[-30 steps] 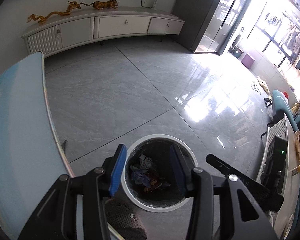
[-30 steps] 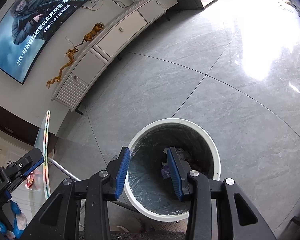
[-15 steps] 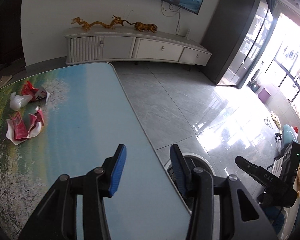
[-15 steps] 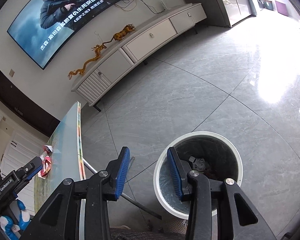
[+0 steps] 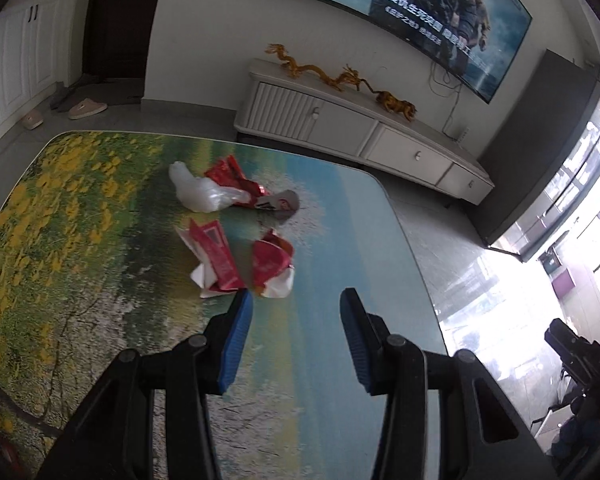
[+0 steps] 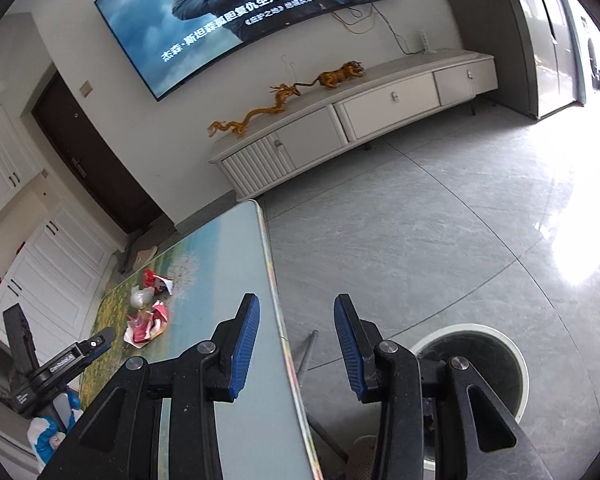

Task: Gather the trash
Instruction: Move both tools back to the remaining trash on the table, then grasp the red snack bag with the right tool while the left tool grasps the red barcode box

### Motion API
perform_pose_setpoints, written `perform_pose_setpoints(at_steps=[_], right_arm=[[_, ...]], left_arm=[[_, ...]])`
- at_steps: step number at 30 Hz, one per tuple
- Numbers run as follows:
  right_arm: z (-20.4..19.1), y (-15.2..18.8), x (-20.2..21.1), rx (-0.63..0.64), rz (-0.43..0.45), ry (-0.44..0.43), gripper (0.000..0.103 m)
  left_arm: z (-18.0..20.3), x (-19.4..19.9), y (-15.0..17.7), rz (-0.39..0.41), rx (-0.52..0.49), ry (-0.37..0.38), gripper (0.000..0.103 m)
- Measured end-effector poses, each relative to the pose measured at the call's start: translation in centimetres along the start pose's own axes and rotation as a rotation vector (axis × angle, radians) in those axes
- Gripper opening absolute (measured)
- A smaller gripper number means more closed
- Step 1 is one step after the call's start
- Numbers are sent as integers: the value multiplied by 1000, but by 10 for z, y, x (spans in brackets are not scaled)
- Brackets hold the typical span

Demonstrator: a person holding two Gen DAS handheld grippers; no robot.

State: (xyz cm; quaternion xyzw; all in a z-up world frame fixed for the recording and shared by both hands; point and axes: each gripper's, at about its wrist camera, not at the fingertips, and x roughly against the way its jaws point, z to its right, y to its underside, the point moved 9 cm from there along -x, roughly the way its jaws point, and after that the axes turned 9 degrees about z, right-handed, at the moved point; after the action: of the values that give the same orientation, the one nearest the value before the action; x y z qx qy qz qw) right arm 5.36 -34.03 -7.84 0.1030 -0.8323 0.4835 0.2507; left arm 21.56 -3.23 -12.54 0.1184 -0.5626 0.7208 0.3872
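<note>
Nearest the viewer: left gripper (image 5: 296, 300), jaws spread wide and holding nothing, poised over the landscape-printed table (image 5: 100, 280). Just beyond its left fingertip: crumpled red-and-white wrappers (image 5: 240, 260). Further along the tabletop: white plastic bag (image 5: 198, 190) touching more red wrappers (image 5: 260, 196). Right gripper (image 6: 296, 312): jaws wide, empty, straddling the table edge. Floor beside the table: white-rimmed trash bin (image 6: 480, 330). Far wall: white cabinet (image 5: 360, 132), curved television (image 5: 400, 8).

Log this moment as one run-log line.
phase: reaching for trash | left gripper: open, empty, over table near red wrappers | right gripper: open, empty | bin: on floor
</note>
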Motion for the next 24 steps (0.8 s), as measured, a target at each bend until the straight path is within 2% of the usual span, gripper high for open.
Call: perform_pose_setpoints(at_steps=[7,14,24], right_arm=[[-65,-20,-38,85,-25,-98,37],[-136,-39,-82,164,-42,-195,37],[-195,14,-171,240,-189,-269,38]], left_arm=[[-54,-32,-5,-43,124,-58,44],[-69,-64,-18,-88,120,-85,44],[-72,-82,-3,-120,120,-52,43]])
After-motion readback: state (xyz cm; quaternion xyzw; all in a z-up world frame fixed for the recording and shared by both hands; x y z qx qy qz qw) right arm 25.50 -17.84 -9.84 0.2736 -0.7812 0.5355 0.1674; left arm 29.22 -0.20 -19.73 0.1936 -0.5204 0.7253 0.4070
